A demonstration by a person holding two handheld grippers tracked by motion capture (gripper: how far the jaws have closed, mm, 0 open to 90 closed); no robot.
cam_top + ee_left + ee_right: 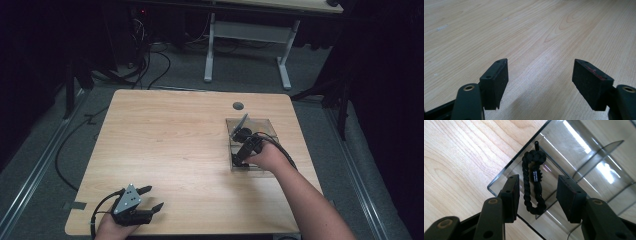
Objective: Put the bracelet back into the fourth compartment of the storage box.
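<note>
- One wooden counter [170, 150] carried a clear divided tray [260, 125] in a dim room.
- Inside the tray's near compartment lay a black braided loop [532, 182], its long axis running away between the right tool [537, 197]'s parted jaws.
- Well away from the tray, the left tool [540, 82] rested open, empty.

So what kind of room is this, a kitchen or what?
Not a kitchen. It looks like a lab or workshop set up for recording. A bare wooden table stands on grey carpet, cables trail over the floor behind it, another desk's white legs stand farther back, and dark curtains seem to close in the sides.
</note>
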